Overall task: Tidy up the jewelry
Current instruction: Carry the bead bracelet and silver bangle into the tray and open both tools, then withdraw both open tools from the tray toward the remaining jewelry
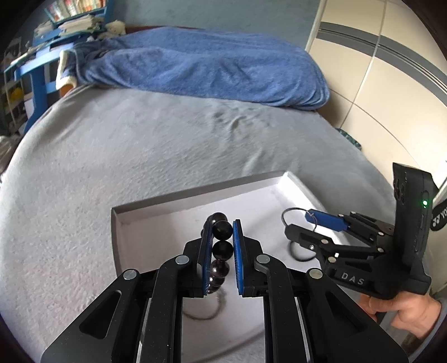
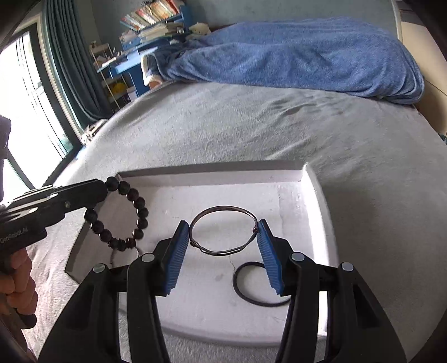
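Gripping a black beaded bracelet (image 1: 222, 237), the left gripper (image 1: 222, 240) has its jaws drawn narrow with two beads pinched between the blue pads (image 1: 237, 251), the rest of the loop hanging below them over the white tray (image 2: 310, 195). The right gripper (image 2: 223, 240) holds a thin wire bangle (image 2: 223, 231) across its width, jaws set about halfway, each pad touching one side of the ring above the tray floor. A black band (image 2: 259, 284) lies flat on the tray just beside the right pad, partly covered by that jaw. The tray, shallow and walled, sits on a grey bed (image 1: 139, 145); its near edge is cut off behind both grippers. Beyond the tray, at the far end of the bed, a blue blanket (image 1: 209, 67) lies heaped. Past the blanket, to the tray's far left, a blue shelf (image 2: 156, 19) holds books and papers, blurred and too small to read, and a plush toy (image 2: 199, 28) can only just be made out. Left of the tray, a dark curtain (image 2: 72, 69) hangs by a bright window (image 2: 25, 97). Right of the tray stands a cream wardrobe (image 1: 377, 69) with a grey stripe. A hand (image 1: 405, 310) grips each gripper's handle, only partly in view at the frame edges.
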